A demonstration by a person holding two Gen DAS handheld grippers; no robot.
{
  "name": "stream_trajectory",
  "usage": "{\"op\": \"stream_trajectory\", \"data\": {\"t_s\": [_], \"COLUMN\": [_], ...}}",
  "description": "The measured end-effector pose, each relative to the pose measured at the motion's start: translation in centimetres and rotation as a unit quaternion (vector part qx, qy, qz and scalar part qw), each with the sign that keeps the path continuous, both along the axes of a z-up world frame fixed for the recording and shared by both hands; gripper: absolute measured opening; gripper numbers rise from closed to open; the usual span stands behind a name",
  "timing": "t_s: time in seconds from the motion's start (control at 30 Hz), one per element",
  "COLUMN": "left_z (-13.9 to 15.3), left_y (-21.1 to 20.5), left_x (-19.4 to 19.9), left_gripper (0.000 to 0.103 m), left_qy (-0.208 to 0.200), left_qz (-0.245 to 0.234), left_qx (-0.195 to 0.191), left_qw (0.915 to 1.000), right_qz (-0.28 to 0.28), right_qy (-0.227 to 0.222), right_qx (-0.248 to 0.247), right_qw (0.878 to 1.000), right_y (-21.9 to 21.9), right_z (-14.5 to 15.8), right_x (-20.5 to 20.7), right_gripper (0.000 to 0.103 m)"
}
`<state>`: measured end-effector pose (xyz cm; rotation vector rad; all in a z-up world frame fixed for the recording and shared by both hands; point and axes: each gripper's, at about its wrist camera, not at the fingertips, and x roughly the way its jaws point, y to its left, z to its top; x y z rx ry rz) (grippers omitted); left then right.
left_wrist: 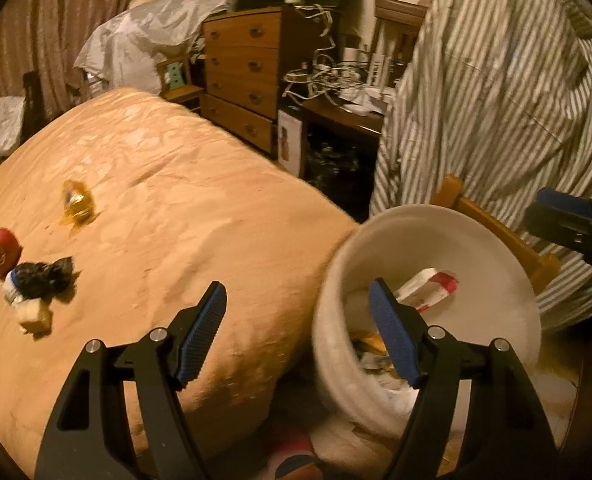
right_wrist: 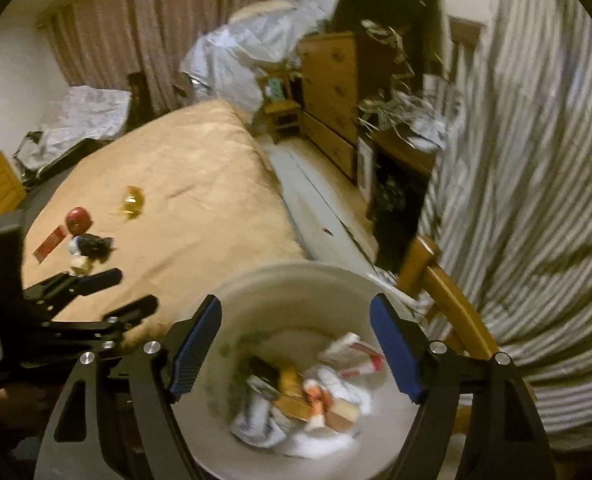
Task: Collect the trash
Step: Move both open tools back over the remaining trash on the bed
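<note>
The right gripper hangs directly over the white bin, its blue-padded jaws spread apart with nothing between them; packets, crumpled paper and wrappers already lie in the bin's bottom. The left gripper is likewise parted and empty, positioned over the near edge of the bed with the bin just to its right, one pad overlapping the bin's rim in its own view. Trash not yet collected sits on the tan bedcover at the left: a crumpled black wrapper with a pale scrap touching its near side, a red round lid or can just beyond it, a flat red packet beside that, and a yellow wrapper lying apart, farther up the cover. A striped shirt hangs over a wooden chair to the right of the bin; a chest of drawers stands at the far side. Likely risks: the soft, yielding cover may let thin wrappers slip from a shallow pinch or bring a fold of fabric into the jaws; the clustered pieces may separate when one is lifted; and a low swing back could knock the bin's rim or catch the shirt.
</note>
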<state>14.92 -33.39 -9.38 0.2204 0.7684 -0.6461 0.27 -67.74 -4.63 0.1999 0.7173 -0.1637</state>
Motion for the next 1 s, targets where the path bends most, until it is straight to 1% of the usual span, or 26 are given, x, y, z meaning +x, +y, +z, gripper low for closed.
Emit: {"op": "stream_trajectory", "data": {"t_s": [0.23,0.43,0.57,0.67,0.77,0.8,0.87,0.9,0.97,1.0], "left_z": [-0.6,-1.7,-3.4,-4.9,-6.9,-7.5,-7.5,-7.4,-7.5,-7.5], "left_y": [5.1,10.3,13.3,15.0,16.7,17.5,18.6,18.9,20.1,21.3], "left_x": [2.8,6.1,9.6,12.2,14.2,14.7,14.4,14.1,13.5,13.4], "left_gripper": [0.070,0.070,0.070,0.070,0.070,0.070,0.070,0.070,0.071,0.073], "left_qy": [0.008,0.017,0.022,0.040,0.046,0.049,0.047,0.042,0.031,0.031], "left_qz": [0.052,0.108,0.137,0.144,0.144,0.141,0.111,0.107,0.116,0.124], "left_qx": [0.000,0.002,0.012,0.015,0.036,0.037,0.027,0.034,0.049,0.049], "left_qw": [0.9986,0.9940,0.9902,0.9886,0.9879,0.9881,0.9923,0.9927,0.9916,0.9906], "right_qz": [0.069,0.115,0.137,0.147,0.156,0.160,0.169,0.173,0.184,0.190], "right_qy": [-0.033,-0.033,-0.026,-0.018,-0.009,-0.007,-0.001,0.001,0.007,0.008], "right_qx": [0.006,0.013,0.020,0.023,0.025,0.026,0.027,0.027,0.032,0.034], "right_qw": [0.997,0.993,0.990,0.989,0.987,0.987,0.985,0.985,0.982,0.981], "right_y": [6.9,12.2,15.0,16.7,17.8,18.2,19.3,19.4,20.6,21.2], "right_z": [2.1,2.0,1.2,0.5,-0.5,-0.8,-1.5,-1.8,-2.5,-2.7], "right_x": [2.4,4.9,6.4,7.5,8.4,8.8,9.7,10.1,11.4,11.9], "right_gripper": [0.082,0.084,0.085,0.085,0.085,0.085,0.086,0.086,0.088,0.088]}}
